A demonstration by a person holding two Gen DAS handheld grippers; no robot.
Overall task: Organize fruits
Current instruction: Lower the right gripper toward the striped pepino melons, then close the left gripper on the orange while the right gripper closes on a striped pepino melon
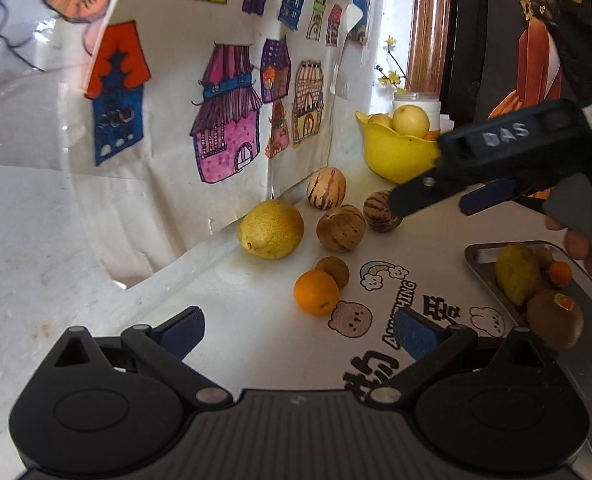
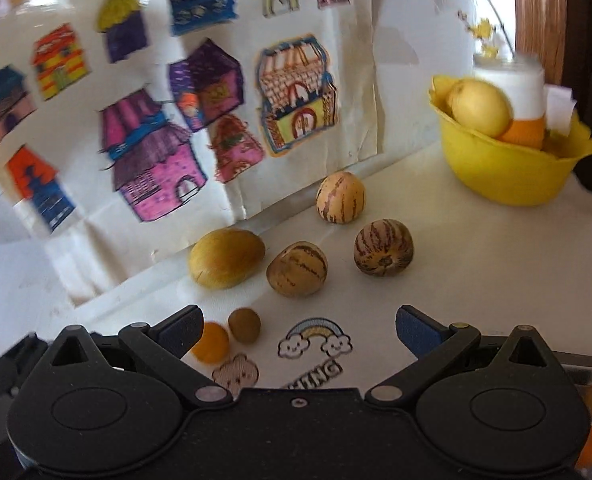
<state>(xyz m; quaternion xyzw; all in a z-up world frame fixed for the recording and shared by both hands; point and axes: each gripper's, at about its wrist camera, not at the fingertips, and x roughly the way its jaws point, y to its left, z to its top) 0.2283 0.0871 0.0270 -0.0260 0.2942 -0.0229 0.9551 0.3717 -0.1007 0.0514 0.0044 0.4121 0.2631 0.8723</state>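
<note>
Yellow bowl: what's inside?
In the yellow bowl, a pale yellow round fruit sits on top, with a second pale fruit behind it and an orange fruit beside it. The rim and top fruit hide anything deeper.

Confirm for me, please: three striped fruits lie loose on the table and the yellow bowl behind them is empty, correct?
Not quite: the yellow bowl is not empty. The right wrist view shows pale yellow fruit and something orange in it. The three striped fruits do lie loose on the table.
</note>
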